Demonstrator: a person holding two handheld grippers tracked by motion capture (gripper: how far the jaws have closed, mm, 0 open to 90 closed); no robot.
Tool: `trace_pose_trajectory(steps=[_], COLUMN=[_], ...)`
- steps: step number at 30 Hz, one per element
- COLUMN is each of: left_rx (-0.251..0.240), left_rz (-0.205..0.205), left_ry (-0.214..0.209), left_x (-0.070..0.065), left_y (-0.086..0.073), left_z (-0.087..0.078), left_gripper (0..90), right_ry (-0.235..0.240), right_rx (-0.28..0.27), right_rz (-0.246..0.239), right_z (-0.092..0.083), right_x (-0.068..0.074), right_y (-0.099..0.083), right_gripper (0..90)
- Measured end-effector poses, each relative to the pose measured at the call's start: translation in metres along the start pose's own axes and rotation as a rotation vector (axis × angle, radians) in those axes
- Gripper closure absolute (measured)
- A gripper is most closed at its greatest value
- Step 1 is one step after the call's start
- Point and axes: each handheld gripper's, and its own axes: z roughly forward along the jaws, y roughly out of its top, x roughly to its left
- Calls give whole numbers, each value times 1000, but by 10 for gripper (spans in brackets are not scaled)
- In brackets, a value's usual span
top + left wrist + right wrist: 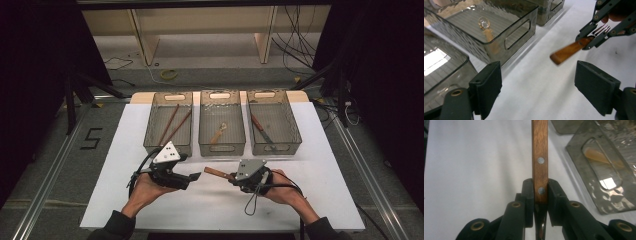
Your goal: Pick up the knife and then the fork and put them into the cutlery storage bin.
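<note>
A fork with a wooden handle point(214, 172) is held level above the white table top, and my right gripper point(231, 176) is shut on it where handle meets metal. In the right gripper view the handle point(539, 152) runs straight up from between the pads of the gripper point(540, 185). The left gripper view has the fork handle point(569, 51) pointing toward me, its tines point(601, 29) behind the right gripper point(592, 37). My left gripper point(196, 176) stands open just left of the handle's end, nothing between its jaws point(537, 66).
Three clear grey bins stand in a row behind the grippers. The left bin point(152, 142) holds two brown sticks point(172, 125), the middle bin point(222, 148) a wooden utensil point(218, 134), the right bin point(274, 148) a knife point(262, 130). White table top point(210, 210) lies in front.
</note>
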Motion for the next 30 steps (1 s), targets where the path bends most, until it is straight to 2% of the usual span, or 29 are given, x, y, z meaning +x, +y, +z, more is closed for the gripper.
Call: trace_pose_trajectory(steps=[4, 6, 9, 25, 30], left_rx=[-44, -49, -64, -79, -86], left_rz=[-55, -67, -62, -106, -109], left_ry=[16, 26, 54, 58, 68], left_x=[5, 7, 8, 15, 16], left_y=[-12, -17, -22, -38, -42], left_z=[-5, -6, -8, -17, -20], left_gripper=[199, 198, 195, 183, 181], right_ry=[-23, -35, -48, -115, -140], right_rx=[-13, -19, -31, -81, -88], right_rz=[56, 87, 123, 316, 352], right_z=[-5, -6, -9, -28, -32], right_x=[-8, -13, -20, -58, -69], right_y=[-3, -4, -6, -13, -14], right_gripper=[781, 781, 781, 781, 780])
